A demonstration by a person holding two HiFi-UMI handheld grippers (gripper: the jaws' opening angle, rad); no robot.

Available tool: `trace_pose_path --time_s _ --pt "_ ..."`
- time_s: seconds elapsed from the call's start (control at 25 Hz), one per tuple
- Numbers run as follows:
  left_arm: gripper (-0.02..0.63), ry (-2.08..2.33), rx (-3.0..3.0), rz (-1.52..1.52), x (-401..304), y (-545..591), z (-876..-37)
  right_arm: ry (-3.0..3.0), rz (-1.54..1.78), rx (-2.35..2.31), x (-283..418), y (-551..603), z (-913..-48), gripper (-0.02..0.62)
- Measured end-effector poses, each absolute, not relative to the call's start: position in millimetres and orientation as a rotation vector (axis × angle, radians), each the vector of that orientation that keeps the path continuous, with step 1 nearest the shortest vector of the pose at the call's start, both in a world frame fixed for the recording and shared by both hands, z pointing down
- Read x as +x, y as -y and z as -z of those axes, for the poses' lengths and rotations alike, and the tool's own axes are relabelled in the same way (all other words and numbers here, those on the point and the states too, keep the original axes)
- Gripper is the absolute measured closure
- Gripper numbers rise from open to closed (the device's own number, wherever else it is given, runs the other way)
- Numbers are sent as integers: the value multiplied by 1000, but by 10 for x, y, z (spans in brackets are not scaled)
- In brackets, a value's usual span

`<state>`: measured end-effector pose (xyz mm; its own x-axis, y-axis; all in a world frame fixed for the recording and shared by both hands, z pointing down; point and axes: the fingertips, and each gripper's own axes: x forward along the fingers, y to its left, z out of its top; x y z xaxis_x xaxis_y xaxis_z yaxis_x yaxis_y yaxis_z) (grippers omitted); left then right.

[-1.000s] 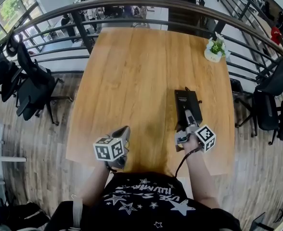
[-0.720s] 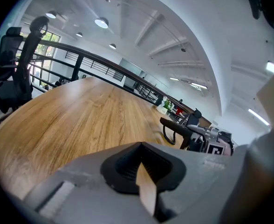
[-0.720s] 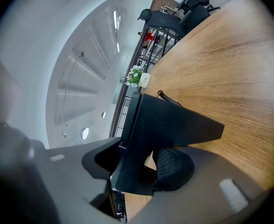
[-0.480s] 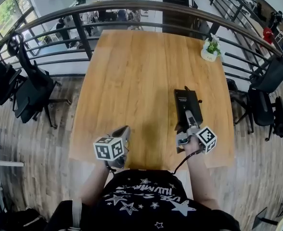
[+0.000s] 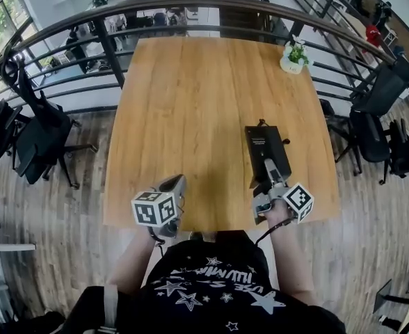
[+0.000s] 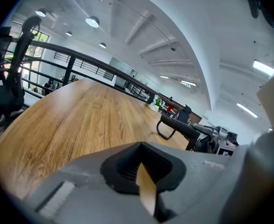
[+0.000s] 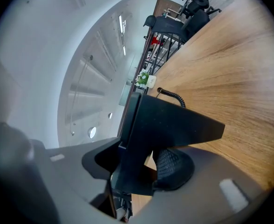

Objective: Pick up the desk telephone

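Note:
The black desk telephone is at the right side of the wooden table, with its coiled cord at the far end. My right gripper is shut on the phone's near end. In the right gripper view the phone body is clamped between the jaws and tilts above the tabletop. My left gripper hovers over the table's near edge, shut and holding nothing. In the left gripper view its jaws are closed together, and the raised telephone shows off to the right.
A small potted plant stands at the table's far right corner. A metal railing runs behind the table. Black office chairs stand at the left and at the right, on a wooden floor.
The right gripper has drawn the telephone back toward the table's near edge and a little upward. The left gripper has also pulled back toward the near edge.

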<state>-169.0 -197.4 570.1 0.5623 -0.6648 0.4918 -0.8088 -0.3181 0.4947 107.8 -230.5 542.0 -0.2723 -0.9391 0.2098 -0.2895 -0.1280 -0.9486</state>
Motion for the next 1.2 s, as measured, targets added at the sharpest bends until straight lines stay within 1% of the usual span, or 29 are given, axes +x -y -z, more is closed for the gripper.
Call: trace_pose_path --time_s 0.48,1.2 --pt "604 1211 2041 -230 -1532 1756 -5634 -1634 1466 -1281 1019 2229 -5327 391" --pt "604 1258 2033 -225 -991 952 -5568 -1723 1524 -1195 1306 1377 -5341 390"
